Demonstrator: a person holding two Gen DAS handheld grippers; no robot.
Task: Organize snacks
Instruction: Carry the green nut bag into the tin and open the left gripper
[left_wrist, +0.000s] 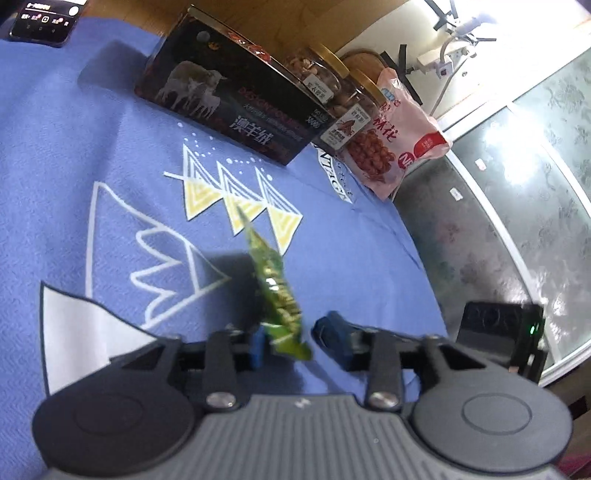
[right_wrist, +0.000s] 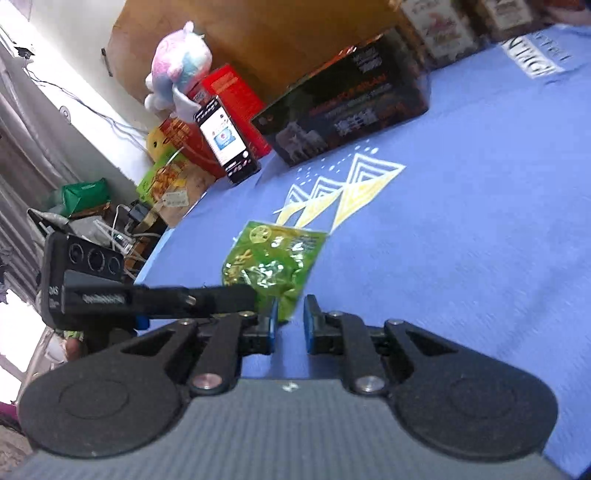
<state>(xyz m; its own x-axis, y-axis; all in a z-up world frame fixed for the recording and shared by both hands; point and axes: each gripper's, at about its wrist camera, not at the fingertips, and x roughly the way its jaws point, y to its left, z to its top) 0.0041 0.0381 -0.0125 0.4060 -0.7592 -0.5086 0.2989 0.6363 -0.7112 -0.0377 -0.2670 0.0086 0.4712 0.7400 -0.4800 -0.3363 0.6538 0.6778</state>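
Note:
A small green snack packet (left_wrist: 275, 291) stands on edge just in front of my left gripper (left_wrist: 291, 341), whose blue pads are apart; the packet touches the left pad only. In the right wrist view the same green packet (right_wrist: 273, 258) shows flat-faced above the blue cloth, with my left gripper's finger (right_wrist: 207, 297) across its lower edge. My right gripper (right_wrist: 290, 321) is open and empty, just below the packet. A black box (left_wrist: 229, 103) with several snacks in it sits at the back of the cloth.
Two gold-lidded jars (left_wrist: 325, 81) and a pink snack bag (left_wrist: 399, 129) stand right of the black box. A phone (right_wrist: 227, 140) leans on red boxes (right_wrist: 229, 99) at the left, with a plush toy (right_wrist: 177, 70) above. The blue cloth's (left_wrist: 110, 147) right edge drops to the floor.

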